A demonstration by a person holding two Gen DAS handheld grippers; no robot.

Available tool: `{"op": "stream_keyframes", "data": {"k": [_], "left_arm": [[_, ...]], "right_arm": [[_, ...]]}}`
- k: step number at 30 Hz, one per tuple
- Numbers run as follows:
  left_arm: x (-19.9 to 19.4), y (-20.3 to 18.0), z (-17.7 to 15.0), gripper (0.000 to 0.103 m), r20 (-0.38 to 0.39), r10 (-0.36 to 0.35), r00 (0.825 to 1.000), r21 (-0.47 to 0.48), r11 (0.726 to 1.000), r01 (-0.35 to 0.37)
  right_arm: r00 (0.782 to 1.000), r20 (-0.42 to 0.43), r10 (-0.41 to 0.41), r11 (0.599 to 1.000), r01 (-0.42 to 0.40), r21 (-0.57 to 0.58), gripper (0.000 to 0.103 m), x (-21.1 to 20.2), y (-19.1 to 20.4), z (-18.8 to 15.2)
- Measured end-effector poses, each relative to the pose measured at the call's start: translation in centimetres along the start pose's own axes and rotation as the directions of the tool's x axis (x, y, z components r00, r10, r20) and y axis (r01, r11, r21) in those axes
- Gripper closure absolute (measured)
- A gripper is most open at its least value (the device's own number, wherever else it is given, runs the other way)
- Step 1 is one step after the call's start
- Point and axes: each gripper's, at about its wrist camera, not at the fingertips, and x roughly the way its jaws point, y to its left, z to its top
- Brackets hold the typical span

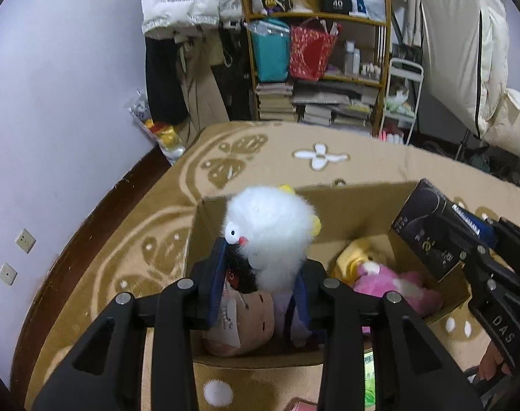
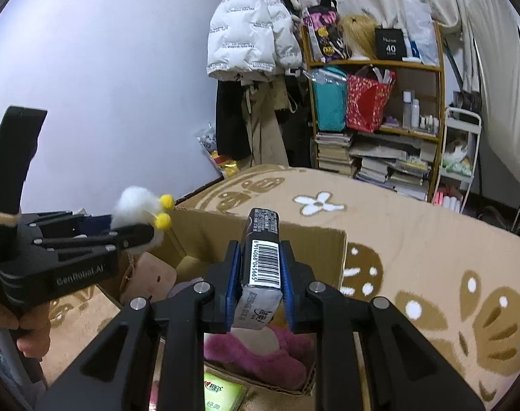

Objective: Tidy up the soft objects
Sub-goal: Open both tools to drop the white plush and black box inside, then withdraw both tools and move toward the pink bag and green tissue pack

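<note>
My left gripper (image 1: 260, 274) is shut on a fluffy white plush bird (image 1: 270, 236) with yellow pom-poms and holds it over the open cardboard box (image 1: 355, 202). In the box lie a brown plush face (image 1: 249, 322), a pink plush (image 1: 396, 284) and a yellow plush (image 1: 352, 257). My right gripper (image 2: 260, 270) is shut on a dark packet with a barcode (image 2: 265, 257), above the box (image 2: 328, 250). The packet (image 1: 431, 226) shows at the right of the left wrist view. The white plush (image 2: 136, 205) and left gripper (image 2: 136, 236) show at the left of the right wrist view.
The box stands on a tan patterned blanket (image 1: 260, 157). A green packet (image 2: 222, 394) lies in front of the box. Behind are a crowded bookshelf (image 2: 372, 109), a hanging white jacket (image 2: 249, 24), a white rack (image 2: 461, 147) and the lilac wall (image 1: 54, 102).
</note>
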Motion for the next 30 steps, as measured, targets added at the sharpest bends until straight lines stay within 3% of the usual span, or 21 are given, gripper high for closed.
{"op": "stream_keyframes", "data": {"k": [6,8,11,15,17,23,30], "left_arm": [[0.9,0.3,-0.5,0.065,-0.02,0.015,1.0,-0.014,1.0,-0.015],[0.7,0.6,-0.5,0.048,-0.012,0.023,1.0,-0.023,0.999,-0.024],[-0.1,0.7,-0.6,0.039,0.014,0.041,0.999,-0.03,0.999,-0.04],[-0.5,1.2,-0.7,0.023,0.005,0.054,0.999,-0.042,0.998,-0.054],[-0.8,1.6,-0.9,0.015,0.005,0.06,0.998,-0.061,0.996,-0.059],[-2.3,2.8,-1.1,0.004,0.008,0.052,0.999,-0.093,0.994,-0.051],[-4.2,3.1,-1.6,0.003,0.001,0.071,0.998,-0.09,0.993,-0.07]], "right_arm": [[1.0,-0.011,-0.016,1.0,0.017,0.016,0.078,0.6,-0.6,-0.4],[1.0,-0.014,-0.014,1.0,0.014,0.016,0.078,0.6,-0.7,-0.5],[1.0,-0.016,-0.015,1.0,0.015,0.016,0.078,0.6,-0.7,-0.5],[0.999,-0.012,-0.038,0.999,0.038,0.017,0.056,0.6,-0.7,-0.5],[0.999,-0.001,-0.04,0.999,0.04,0.02,0.05,0.3,-0.6,-0.5],[0.999,0.022,-0.037,0.998,0.036,0.054,0.014,-0.8,-0.7,-0.3],[0.998,0.043,-0.045,0.998,0.043,0.041,0.0,-2.8,0.4,0.1]]}}
